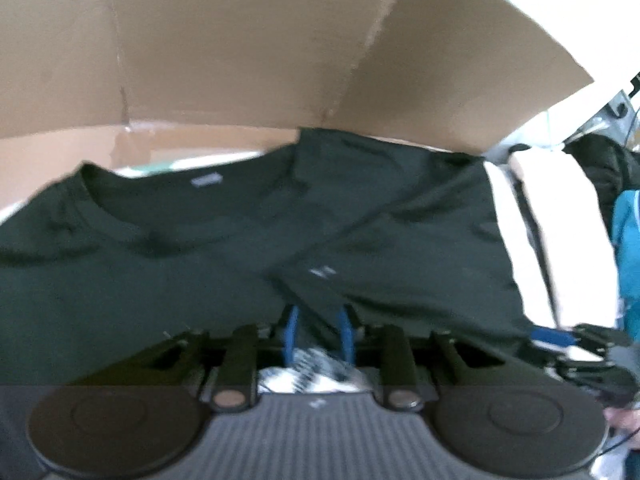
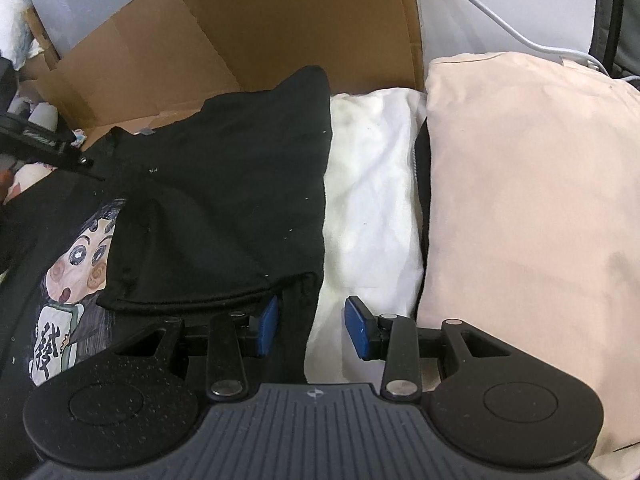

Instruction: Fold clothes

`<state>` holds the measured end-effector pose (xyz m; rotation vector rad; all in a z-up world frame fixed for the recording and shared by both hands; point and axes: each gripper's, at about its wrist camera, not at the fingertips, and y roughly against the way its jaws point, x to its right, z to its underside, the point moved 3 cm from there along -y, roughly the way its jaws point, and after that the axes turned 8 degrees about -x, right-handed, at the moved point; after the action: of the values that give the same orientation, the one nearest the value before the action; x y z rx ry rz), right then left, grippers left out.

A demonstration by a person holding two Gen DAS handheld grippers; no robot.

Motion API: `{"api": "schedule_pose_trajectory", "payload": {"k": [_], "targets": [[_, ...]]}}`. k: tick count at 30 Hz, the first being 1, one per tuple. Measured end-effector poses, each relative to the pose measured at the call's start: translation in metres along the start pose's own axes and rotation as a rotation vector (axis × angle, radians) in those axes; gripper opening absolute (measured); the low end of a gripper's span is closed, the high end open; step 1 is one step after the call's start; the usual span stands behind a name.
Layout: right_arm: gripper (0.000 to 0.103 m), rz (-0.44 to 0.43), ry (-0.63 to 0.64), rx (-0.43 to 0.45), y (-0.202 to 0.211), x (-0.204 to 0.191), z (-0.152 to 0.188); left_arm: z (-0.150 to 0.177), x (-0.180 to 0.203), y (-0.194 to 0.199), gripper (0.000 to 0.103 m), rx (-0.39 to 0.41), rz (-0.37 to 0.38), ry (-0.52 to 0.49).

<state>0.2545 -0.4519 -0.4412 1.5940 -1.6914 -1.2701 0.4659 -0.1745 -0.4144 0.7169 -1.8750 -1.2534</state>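
A black T-shirt (image 1: pixel 200 264) lies spread out, its collar and neck label at the left of the left wrist view. One sleeve is folded in over the body (image 2: pixel 224 200), beside a cartoon print (image 2: pixel 76 264). My left gripper (image 1: pixel 319 330) points down at the shirt. A raised fold of black cloth fills the gap between its blue pads (image 1: pixel 292 332), so it is shut on the shirt. This view is blurred. My right gripper (image 2: pixel 314 326) hangs open over the shirt's right edge, with nothing pinched. The right gripper (image 1: pixel 580 344) also shows at the shirt's lower right corner.
An opened cardboard box (image 1: pixel 240 60) stands behind the shirt. A white cloth (image 2: pixel 372 184) lies along the shirt's right edge, with a pale peach pillow (image 2: pixel 520 200) beyond it. A grey cable (image 2: pixel 500 24) runs behind the pillow. Something teal (image 1: pixel 628 240) is at the far right.
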Motion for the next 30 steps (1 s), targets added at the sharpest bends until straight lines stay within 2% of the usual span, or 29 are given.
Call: {"api": "schedule_pose_trajectory", "payload": {"k": [6,11,15,17,19,22,26,30], "targets": [[0.042,-0.01,0.004,0.012,-0.003,0.004,0.002,0.018,0.027,-0.001,0.045,0.002,0.067,0.115],[0.042,-0.02,0.007,0.022,-0.005,0.005,0.001,0.028,0.038,-0.028,0.046,-0.022,0.079,0.183],[0.042,-0.018,0.018,0.032,-0.006,0.003,-0.001,0.03,0.041,-0.042,0.04,-0.024,0.047,0.216],[0.041,-0.017,0.024,0.037,-0.007,0.002,-0.003,0.032,0.039,-0.045,0.031,-0.029,0.053,0.238],[0.038,-0.012,0.035,0.038,-0.008,0.002,-0.004,0.034,0.037,-0.047,0.006,-0.034,0.06,0.261],[0.031,-0.013,0.028,0.038,-0.007,0.005,-0.004,0.037,0.039,-0.049,0.0,-0.045,0.053,0.25],[0.025,-0.013,0.024,0.036,-0.007,0.008,-0.004,0.039,0.037,-0.044,0.0,-0.043,0.026,0.242],[0.023,-0.012,0.019,0.035,-0.005,0.009,-0.003,0.042,0.034,-0.041,0.0,-0.039,-0.011,0.238]]}}
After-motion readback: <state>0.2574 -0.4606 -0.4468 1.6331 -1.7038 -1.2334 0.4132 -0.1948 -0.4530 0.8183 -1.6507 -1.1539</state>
